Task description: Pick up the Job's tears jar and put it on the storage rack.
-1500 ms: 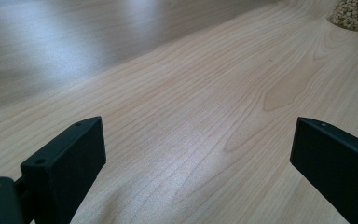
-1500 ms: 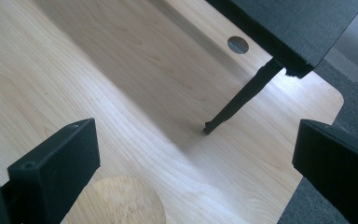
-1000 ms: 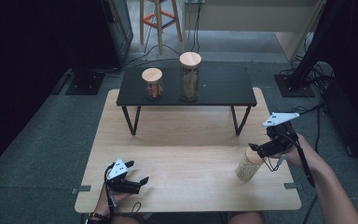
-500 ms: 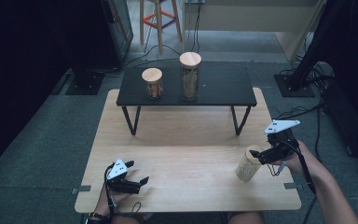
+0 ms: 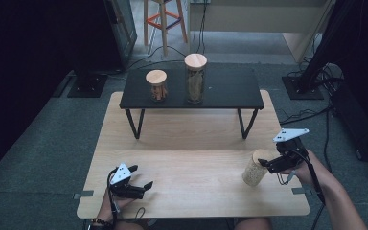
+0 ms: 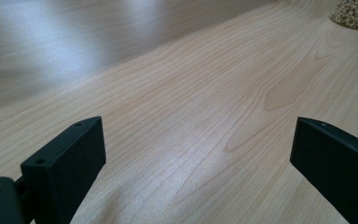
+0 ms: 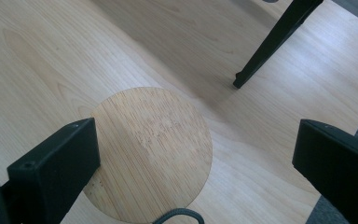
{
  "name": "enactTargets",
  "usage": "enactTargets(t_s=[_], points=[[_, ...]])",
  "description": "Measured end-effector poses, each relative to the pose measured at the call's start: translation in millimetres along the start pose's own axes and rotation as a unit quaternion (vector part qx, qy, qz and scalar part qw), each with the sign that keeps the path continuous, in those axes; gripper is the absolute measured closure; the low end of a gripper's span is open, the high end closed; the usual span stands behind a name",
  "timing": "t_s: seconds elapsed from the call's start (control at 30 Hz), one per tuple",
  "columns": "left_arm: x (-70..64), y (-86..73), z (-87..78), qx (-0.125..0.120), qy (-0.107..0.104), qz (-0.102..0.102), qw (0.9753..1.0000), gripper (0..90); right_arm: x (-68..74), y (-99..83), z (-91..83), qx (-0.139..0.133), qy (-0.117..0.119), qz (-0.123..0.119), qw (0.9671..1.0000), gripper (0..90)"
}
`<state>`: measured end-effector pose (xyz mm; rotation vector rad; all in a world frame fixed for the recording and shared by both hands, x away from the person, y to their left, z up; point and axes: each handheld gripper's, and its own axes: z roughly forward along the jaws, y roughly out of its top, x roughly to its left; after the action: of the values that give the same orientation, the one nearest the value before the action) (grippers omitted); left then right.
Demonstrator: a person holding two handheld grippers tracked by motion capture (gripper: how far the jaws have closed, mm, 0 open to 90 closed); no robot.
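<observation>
Worktop [image 5: 191,163]: a pale wooden surface is lying under everything, with grey carpet showing around it.
Black stand [image 5: 230,88]: a low dark table on thin legs is sitting on the far half of the worktop; one leg [image 7: 272,42] is showing in the right gripper view.
Tall jar [image 5: 195,78]: it is standing upright on the black stand, wearing a round wooden lid.
Short jar [image 5: 156,85]: it is standing just beside the tall jar, to its left, also lidded in wood.
Near jar [image 5: 255,167]: filled with pale grains, it is standing on the worktop's near right part; its wooden lid [image 7: 151,151] is lying directly below the right jaws.
Right hand-held gripper [image 5: 268,164]: it is hovering at the near jar's top with jaws spread wide, gripping nothing; whether it is touching the lid is unclear.
Left hand-held gripper [image 5: 141,177]: it is sitting low over the worktop's near left part, well apart from the jars, jaws wide apart and empty.
</observation>
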<state>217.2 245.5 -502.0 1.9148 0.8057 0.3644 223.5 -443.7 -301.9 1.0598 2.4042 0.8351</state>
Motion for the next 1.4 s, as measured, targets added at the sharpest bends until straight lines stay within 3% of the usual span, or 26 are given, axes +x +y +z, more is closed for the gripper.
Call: enactTargets(t_s=[0.27, 0.37, 0.63, 1.03, 1.4], points=[[0.2, 0.2, 0.2, 0.000, 0.000, 0.000, 1.0000, 3.4, -2.3, -4.4, -1.1, -0.004, 0.014, 0.001, 0.9999, 0.3], [-0.1, 0.0, 0.1, 0.000, 0.001, 0.000, 1.0000, 3.4, -5.7, -6.1, 0.3, -0.006, 0.031, 0.003, 0.9995, 0.3], [-0.4, 0.3, 0.0, 0.001, 0.001, 0.000, 1.0000, 3.4, -1.3, -3.0, 19.3, 0.021, 0.047, -0.010, 0.9986, 1.2], [0.1, 0.0, -0.1, 0.000, 0.000, 0.000, 1.0000, 3.4, -2.7, -1.4, 33.9, 0.032, 0.053, 0.001, 0.9981, 14.7], [-0.4, 0.0, -0.1, 0.000, 0.001, 0.000, 1.0000, 3.5, -5.0, 16.2, 42.6, 0.073, 0.064, -0.014, 0.9952, 22.0]])
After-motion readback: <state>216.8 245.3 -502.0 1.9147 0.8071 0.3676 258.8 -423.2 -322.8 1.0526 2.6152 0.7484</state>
